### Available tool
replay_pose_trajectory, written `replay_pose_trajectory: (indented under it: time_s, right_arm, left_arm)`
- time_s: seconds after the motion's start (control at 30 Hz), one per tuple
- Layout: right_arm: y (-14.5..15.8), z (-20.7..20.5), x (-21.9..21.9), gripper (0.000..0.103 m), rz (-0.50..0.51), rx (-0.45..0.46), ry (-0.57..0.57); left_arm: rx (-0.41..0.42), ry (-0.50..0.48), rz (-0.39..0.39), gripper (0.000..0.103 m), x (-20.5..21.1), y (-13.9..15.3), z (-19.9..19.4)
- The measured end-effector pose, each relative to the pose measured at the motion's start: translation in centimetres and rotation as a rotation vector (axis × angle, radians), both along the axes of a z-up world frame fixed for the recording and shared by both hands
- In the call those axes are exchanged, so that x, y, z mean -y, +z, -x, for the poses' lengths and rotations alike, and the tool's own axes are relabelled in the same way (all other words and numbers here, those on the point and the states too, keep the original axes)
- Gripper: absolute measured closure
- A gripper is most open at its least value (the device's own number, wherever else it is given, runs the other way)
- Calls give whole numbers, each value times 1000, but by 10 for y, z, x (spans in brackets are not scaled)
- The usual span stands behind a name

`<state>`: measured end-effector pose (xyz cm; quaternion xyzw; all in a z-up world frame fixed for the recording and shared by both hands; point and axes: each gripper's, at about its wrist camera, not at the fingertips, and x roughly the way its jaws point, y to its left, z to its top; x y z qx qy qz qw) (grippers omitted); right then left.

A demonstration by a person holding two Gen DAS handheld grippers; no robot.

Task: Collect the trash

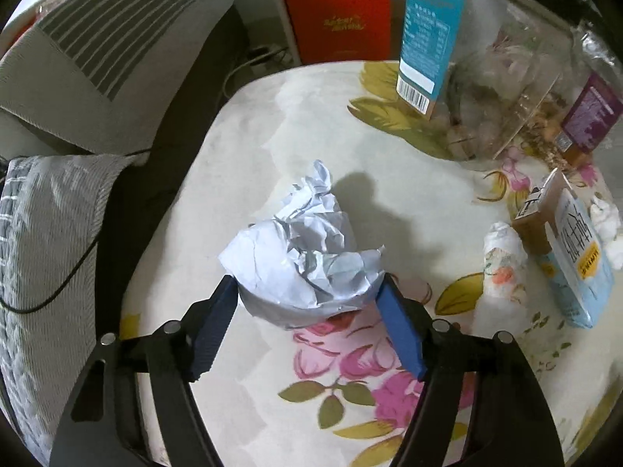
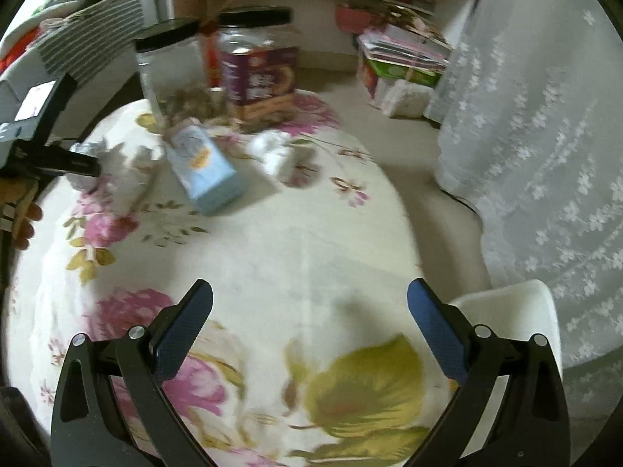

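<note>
Most of both views is filled by the round table under a cream cloth printed with pink flowers and olive leaves (image 1: 272,124), which serves as the work surface where the rubbish lies scattered. Two tall clear glass jars with black lids (image 2: 257,62) stand at its far side, upright and well apart from the litter, so they look like things to be kept rather than collected. Beside them lies a pale blue cardboard carton (image 1: 576,260), tipped on its side, with a small rolled tissue wad (image 1: 502,260) just next to it; both seem likely later pickups. Nearest the left gripper (image 1: 307,288) sits the large crumpled ball of white paper (image 1: 307,257), creased and loosely bunched, resting on the cloth near the table's left edge. The blue-padded fingers (image 1: 397,330) flank the ball's lower part, seemingly touching its sides, though I judge the squeeze not yet firm, so the grasp looks to be under way. The right gripper (image 2: 309,303) hovers over bare cloth, spread wide and empty, presumably waiting its turn.
</note>
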<state>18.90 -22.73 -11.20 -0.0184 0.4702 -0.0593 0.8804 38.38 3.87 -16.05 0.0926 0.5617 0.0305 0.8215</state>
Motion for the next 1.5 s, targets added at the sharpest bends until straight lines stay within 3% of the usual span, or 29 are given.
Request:
replay_pose_trajectory:
  time_s: [0.27,0.43,0.73,0.83,0.87,0.9,0.93,1.1,1.5]
  right_arm:
    - [-13,-32,-44,7,-97,-20,43]
    - [-20,-64,-83,7,-197,16,54]
    - [-43,-117,-144,11,-212,12,78]
    - [-53,-136,-153,24,-232,-20,80]
    - [-56,-141,-155,36,-235,-32,80]
    - [-61,-146,-157,57,-239,-52,77]
    - [-64,-148,-158,68,-236,-69,69]
    - [-54,-134,-153,68,-249,-37,86]
    - [16,-76,-116,67,-237,70,152]
  left_arm:
    - [2,-44,95,37,-9,10,11]
    - [-11,-44,150,37,-17,26,11]
    - [76,-17,153,36,-38,61,13]
    - [81,3,162,36,-48,64,13]
    - [81,7,164,36,-50,64,14]
    - [80,9,165,36,-53,64,14]
    - [79,11,166,36,-54,64,14]
    - [80,20,160,36,-56,67,19]
    - [105,-15,119,36,-22,96,51]
